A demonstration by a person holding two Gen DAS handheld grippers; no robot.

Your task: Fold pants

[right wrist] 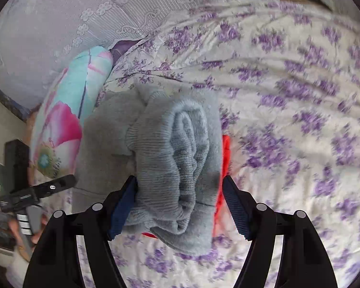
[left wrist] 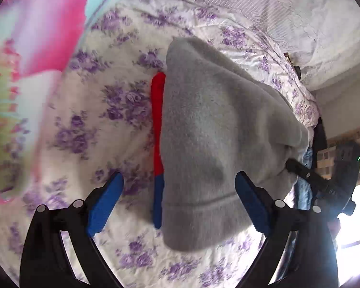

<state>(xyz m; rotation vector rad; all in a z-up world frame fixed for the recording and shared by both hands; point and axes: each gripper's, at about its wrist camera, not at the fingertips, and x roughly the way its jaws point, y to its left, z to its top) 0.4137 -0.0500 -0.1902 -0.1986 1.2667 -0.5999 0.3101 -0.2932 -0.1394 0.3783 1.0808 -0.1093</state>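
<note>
A: Where are the grey pants?

B: On the floral bed, over something red.

A: The tools?

B: Left tool gapes empty; right tool, wide open, straddles their bunched ribbed end, seen only there.

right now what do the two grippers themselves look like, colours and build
Both match: the left gripper and right gripper have glossy black forked arms with round silver rivets at the joints, ending in blue ribbed finger pads. Seen from the left wrist view, the right gripper's body is a black block with a small green light. No cables are visible.
</note>
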